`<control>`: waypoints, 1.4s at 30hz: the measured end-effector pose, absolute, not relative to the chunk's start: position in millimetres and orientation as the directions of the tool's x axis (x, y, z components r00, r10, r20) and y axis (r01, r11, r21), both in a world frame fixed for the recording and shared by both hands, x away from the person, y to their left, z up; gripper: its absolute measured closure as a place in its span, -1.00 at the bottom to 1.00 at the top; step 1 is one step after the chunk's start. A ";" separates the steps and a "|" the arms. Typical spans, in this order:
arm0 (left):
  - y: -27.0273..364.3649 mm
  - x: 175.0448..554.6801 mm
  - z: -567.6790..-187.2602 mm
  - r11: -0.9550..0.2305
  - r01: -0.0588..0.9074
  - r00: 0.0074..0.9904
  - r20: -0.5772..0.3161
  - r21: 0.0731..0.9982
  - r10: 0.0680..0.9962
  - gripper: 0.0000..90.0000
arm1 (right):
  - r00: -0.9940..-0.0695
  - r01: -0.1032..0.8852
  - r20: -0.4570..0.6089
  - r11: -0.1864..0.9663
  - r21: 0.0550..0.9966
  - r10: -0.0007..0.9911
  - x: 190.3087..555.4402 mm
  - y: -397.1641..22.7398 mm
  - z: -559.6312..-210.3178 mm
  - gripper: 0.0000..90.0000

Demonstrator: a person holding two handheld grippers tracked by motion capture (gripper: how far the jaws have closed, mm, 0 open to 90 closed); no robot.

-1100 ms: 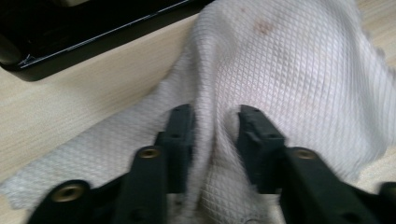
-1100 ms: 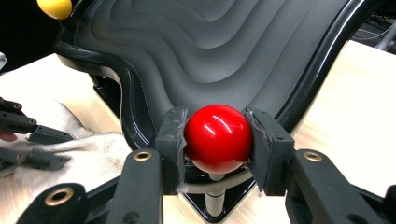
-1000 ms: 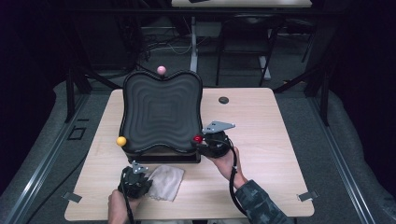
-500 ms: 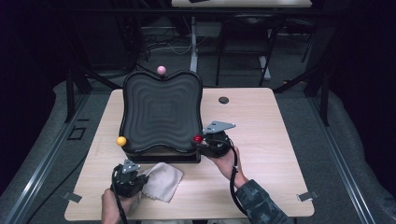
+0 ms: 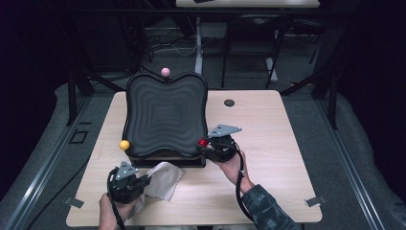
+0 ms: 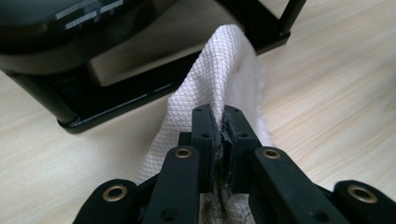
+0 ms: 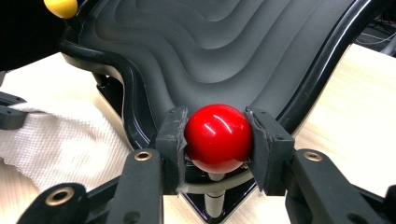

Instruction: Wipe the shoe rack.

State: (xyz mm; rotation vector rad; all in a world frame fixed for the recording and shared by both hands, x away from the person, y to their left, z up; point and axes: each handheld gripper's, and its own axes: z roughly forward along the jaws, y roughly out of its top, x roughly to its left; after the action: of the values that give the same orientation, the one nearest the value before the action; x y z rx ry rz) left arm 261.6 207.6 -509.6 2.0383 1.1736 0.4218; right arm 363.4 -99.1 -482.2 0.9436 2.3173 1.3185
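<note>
While the right tool clamps the red knob, the white cloth pinched in the left tool may slip if tugged.

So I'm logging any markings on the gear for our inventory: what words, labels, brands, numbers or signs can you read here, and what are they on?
No readable text anywhere.
Black ridged tray: pale strips on its rim in the left gripper view, too blurred to tell if they are labels or reflections.
Red ball, yellow ball, pink ball, white cloth, both grippers: no markings visible.
</note>
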 end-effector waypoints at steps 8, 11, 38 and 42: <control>211.2 260.0 -493.3 -0.279 0.569 0.531 -0.087 0.774 0.843 0.87 | -0.728 0.388 0.043 0.360 0.849 0.684 362.9 -99.1 -482.5 0.33; 213.9 260.6 -486.2 -0.259 0.556 0.525 -0.092 0.790 0.846 0.87 | -0.734 0.385 0.047 0.358 0.851 0.678 363.2 -99.2 -482.7 0.33; 195.5 318.9 -409.8 -0.223 0.418 0.507 -0.022 0.881 0.861 0.87 | -0.734 0.381 0.047 0.353 0.855 0.678 362.5 -99.1 -483.6 0.33; 189.4 334.9 -401.0 -0.237 0.408 0.498 0.002 0.882 0.867 0.87 | -0.733 0.381 0.048 0.352 0.855 0.679 362.3 -99.1 -483.7 0.33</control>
State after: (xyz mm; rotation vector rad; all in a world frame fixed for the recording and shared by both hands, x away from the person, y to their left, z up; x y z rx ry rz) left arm 334.9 189.4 -401.0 1.8408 1.0636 0.6404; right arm 362.3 -99.1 -483.7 0.9389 2.3038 1.3284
